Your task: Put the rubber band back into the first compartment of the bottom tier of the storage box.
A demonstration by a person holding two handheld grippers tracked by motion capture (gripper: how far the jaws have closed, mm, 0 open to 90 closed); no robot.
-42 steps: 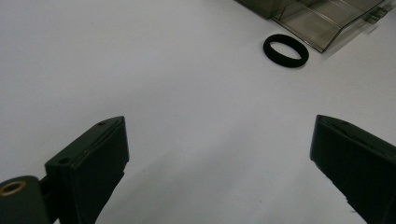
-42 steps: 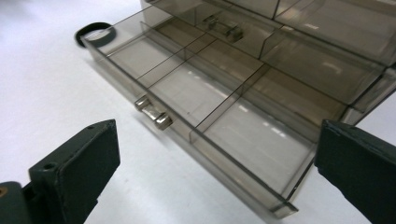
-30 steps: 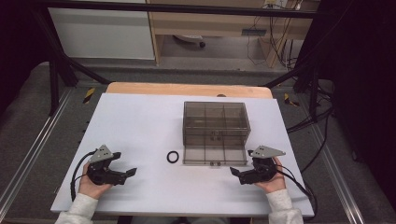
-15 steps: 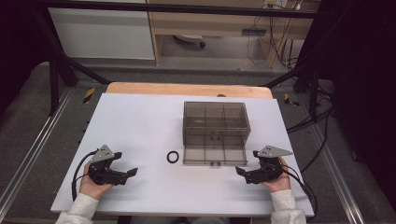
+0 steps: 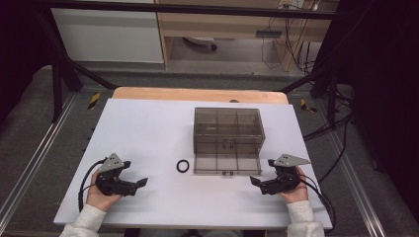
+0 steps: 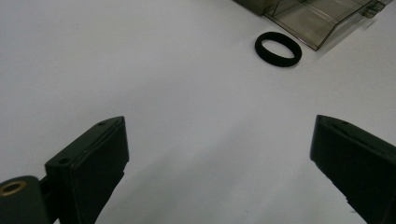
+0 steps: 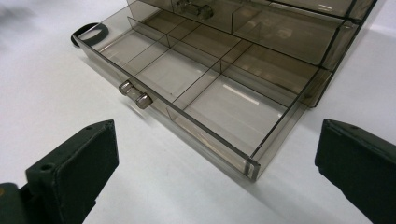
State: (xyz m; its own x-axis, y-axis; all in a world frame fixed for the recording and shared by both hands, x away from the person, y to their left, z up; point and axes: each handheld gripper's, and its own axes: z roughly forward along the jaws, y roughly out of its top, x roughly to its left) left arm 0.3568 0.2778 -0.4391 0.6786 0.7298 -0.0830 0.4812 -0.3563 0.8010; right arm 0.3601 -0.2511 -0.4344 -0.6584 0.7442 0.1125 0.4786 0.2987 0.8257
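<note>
A smoky transparent drawer box (image 5: 228,124) stands mid-table with its bottom drawer (image 5: 227,164) pulled out. The drawer (image 7: 205,88) is empty, split into several compartments, with a metal knob (image 7: 136,96) on its front. A black ring (image 5: 183,166) lies flat on the table just left of the drawer, also seen as the ring (image 6: 278,48) beside the drawer corner (image 6: 322,18). My left gripper (image 5: 138,183) rests low at the front left, open, pointing toward the ring; its jaws (image 6: 219,128) hold nothing. My right gripper (image 5: 256,181) sits at the front right, open and empty (image 7: 219,128), facing the drawer front.
The white table top (image 5: 148,128) has bare room left of the box and along the front edge. A wooden strip (image 5: 197,95) borders the far edge. Black frame posts (image 5: 59,79) and cables (image 5: 326,133) flank the table.
My right gripper has drifted slightly to the right, away from the drawer front. The left gripper, the ring and the drawer stay where they were.
</note>
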